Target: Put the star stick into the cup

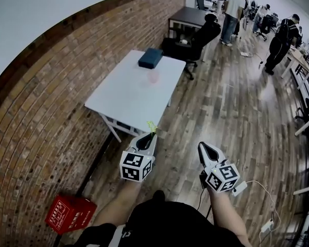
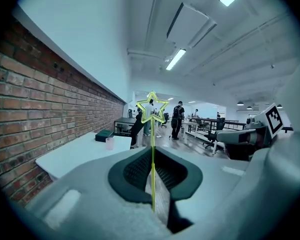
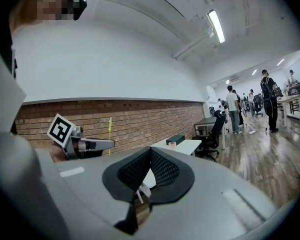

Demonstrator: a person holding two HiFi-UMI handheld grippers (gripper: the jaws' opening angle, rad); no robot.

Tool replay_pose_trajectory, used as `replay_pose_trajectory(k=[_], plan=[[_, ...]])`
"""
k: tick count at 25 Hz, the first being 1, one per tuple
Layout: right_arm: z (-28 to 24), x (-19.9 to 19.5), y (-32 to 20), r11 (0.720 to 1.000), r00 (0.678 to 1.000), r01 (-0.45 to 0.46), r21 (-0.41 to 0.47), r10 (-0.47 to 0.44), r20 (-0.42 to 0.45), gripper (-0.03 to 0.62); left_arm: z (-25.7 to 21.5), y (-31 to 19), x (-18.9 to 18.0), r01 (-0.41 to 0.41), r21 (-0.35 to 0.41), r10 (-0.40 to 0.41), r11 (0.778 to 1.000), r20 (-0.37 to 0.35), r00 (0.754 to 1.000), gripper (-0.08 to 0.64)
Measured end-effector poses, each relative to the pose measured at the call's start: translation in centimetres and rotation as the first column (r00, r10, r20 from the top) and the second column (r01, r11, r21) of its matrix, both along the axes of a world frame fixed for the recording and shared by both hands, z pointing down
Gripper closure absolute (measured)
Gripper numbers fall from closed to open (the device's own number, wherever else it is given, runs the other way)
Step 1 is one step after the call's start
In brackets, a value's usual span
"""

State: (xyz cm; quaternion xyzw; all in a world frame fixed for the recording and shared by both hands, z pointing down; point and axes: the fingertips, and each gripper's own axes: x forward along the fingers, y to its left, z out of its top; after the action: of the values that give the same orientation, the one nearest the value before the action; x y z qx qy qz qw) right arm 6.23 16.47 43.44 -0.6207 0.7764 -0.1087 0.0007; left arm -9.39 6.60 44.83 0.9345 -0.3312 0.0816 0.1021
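The star stick [image 2: 152, 110] is a thin yellow-green rod with an outlined star on top. It stands upright in my left gripper [image 2: 153, 150], which is shut on its lower part. From the head view, that left gripper [image 1: 151, 138] is over the wooden floor, just short of the white table's [image 1: 124, 101] near corner, with the star stick [image 1: 152, 126] poking up. A small pink cup [image 1: 153, 77] stands on the table beyond it, also visible as the cup [image 2: 109, 143]. My right gripper [image 1: 204, 148] hovers alongside, shut and empty; in its own view the right gripper [image 3: 151, 149] has its tips together.
A dark teal box [image 1: 150, 58] lies at the table's far end. A brick wall [image 1: 46, 122] runs along the left, with a red crate [image 1: 69, 213] at its foot. A black office chair [image 1: 198, 37], a dark desk and several people stand farther off. A cable and power strip [image 1: 268, 224] lie on the floor at right.
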Motion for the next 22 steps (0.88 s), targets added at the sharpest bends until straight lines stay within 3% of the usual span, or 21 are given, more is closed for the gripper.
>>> replay_pose_trajectory(k=[10,22], plan=[[2.8,-2.7,-7.4,0.996,0.997,0.069,-0.062,-0.068,0.02,0.592,0.8,-6.8,-1.0,0.015,-0.023,-0.015,1.0,0.0,1.0,0.537],[4.2,-0.7,-14.7,0.99,0.992,0.119,-0.079,-0.114,0.06,0.592,2.6,-12.4,2.0,0.027,-0.05,-0.026,0.998,0.011,1.0,0.537]])
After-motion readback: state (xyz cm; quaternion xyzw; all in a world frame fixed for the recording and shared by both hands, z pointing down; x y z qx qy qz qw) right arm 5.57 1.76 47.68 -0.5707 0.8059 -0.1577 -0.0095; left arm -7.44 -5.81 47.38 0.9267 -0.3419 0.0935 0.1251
